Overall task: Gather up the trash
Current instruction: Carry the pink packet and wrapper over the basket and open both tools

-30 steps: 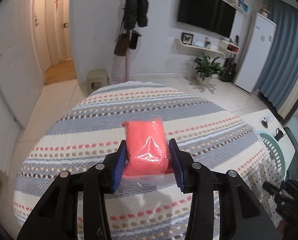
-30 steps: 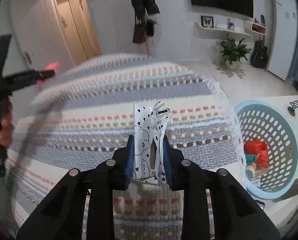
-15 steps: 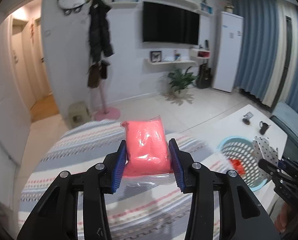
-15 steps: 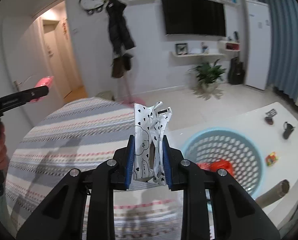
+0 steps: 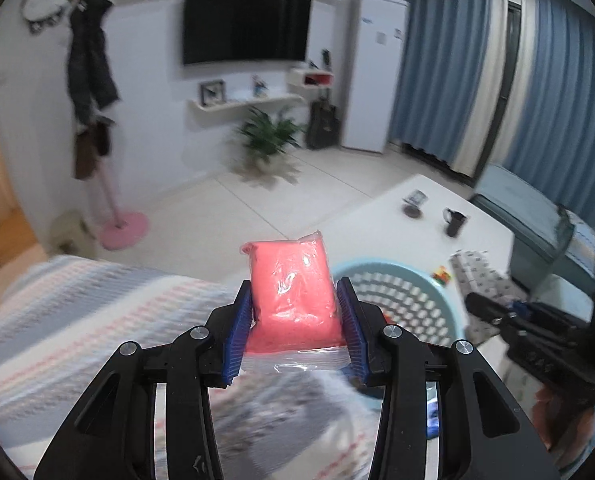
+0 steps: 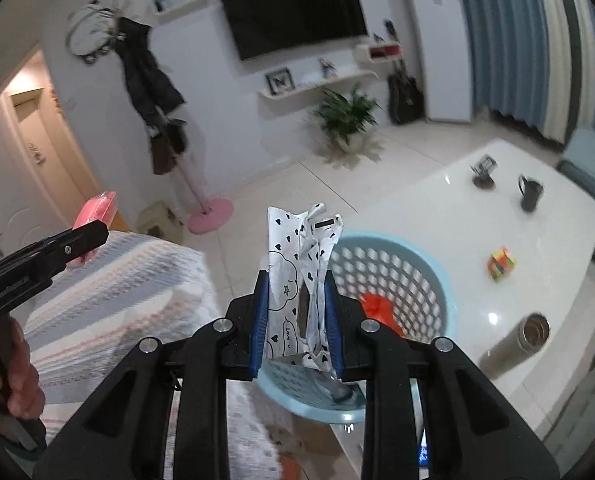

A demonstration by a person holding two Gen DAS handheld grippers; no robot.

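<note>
My left gripper (image 5: 295,328) is shut on a pink packet in clear plastic (image 5: 291,284), held above the striped bed's edge, left of the basket. My right gripper (image 6: 295,328) is shut on a crumpled white wrapper with black hearts (image 6: 299,276), held over the near left rim of the light blue perforated basket (image 6: 425,276). The basket also shows in the left wrist view (image 5: 409,296). Red trash (image 6: 377,308) lies inside it. The left gripper with its pink packet (image 6: 97,210) shows at the left of the right wrist view.
The basket stands on a white table (image 6: 517,248) with a black mug (image 6: 531,192), a small colourful item (image 6: 501,264) and a steel flask (image 6: 517,340). The striped bed (image 5: 77,312) lies left. A plant (image 6: 345,116) and pink coat stand (image 6: 209,212) are beyond.
Both grippers have swung right from over the bed toward the basket, still holding their items. The right one now hangs over the basket's rim.
</note>
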